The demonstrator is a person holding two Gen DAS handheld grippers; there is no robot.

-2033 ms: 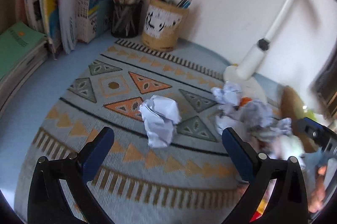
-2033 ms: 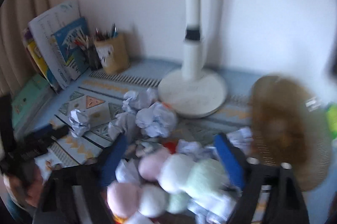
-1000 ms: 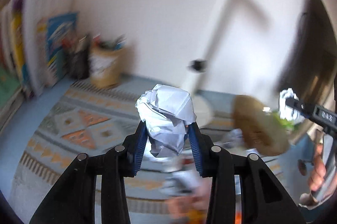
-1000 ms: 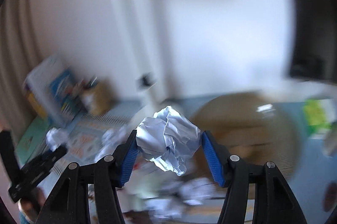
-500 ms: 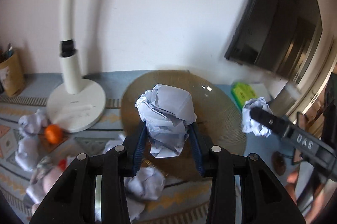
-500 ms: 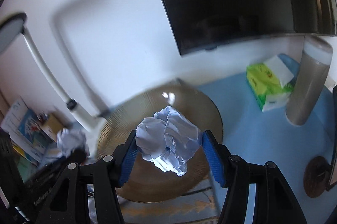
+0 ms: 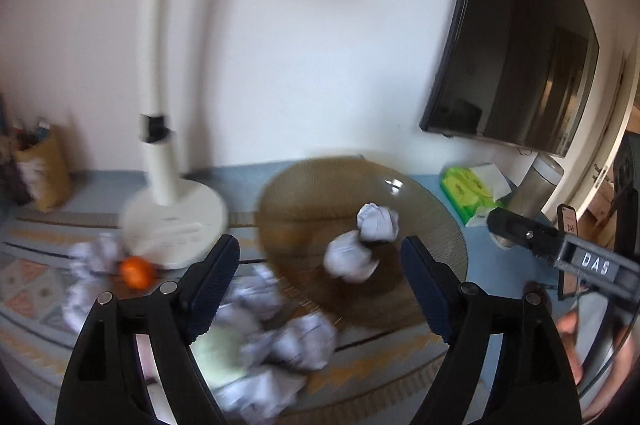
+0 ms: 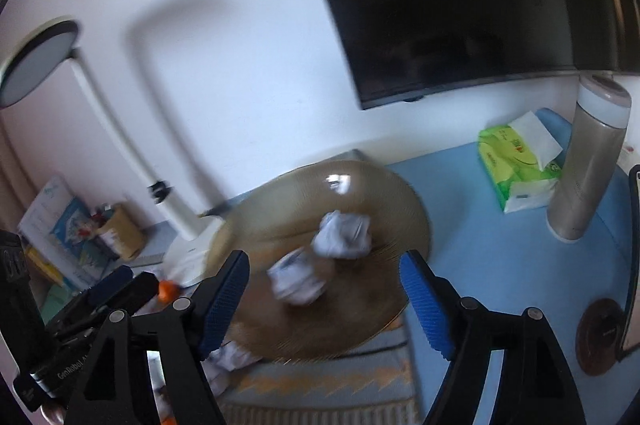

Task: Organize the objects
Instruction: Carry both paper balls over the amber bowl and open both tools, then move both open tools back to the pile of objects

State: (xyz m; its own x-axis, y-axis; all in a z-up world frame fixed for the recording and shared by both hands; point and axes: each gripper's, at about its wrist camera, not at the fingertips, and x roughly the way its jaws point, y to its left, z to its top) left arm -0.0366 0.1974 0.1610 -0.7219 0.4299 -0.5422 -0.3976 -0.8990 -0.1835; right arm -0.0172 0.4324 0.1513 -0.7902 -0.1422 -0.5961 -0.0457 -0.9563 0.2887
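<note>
- Nearest the left wrist camera, the left gripper [image 7: 320,265] has just been opening; its blue-padded jaws stand wide with nothing pressed between them.
- Nearest the right wrist camera, the right gripper [image 8: 324,281] has likewise just been opening — jaws wide apart, gripping nothing.
- Below the left gripper, a blurred heap of crumpled paper balls [image 7: 280,341] lies on the patterned mat [image 7: 32,289], with a small orange fruit [image 7: 137,271] beside the lamp base [image 7: 176,221].
- Just beyond both pairs of jaws sits the brown ribbed plate [image 7: 432,225]; two paper wads lie in it — the nearer wad [image 7: 350,257] and the farther wad [image 7: 376,221] — touching or almost touching each other.
- At the right edge of the left wrist view, the other gripper's black body reaches in, a person's hand [image 7: 572,329] below it.
- Farther back on the blue tabletop [image 8: 500,265] lie a green tissue pack [image 8: 516,161] and a tall grey flask [image 8: 588,161], just beside each other; a round brown coaster [image 8: 600,335] sits nearer.
- Against the white wall stand the lamp's white stem [image 7: 158,65], a tan pen cup [image 7: 44,173] and a dark wall-mounted screen [image 7: 516,37].
</note>
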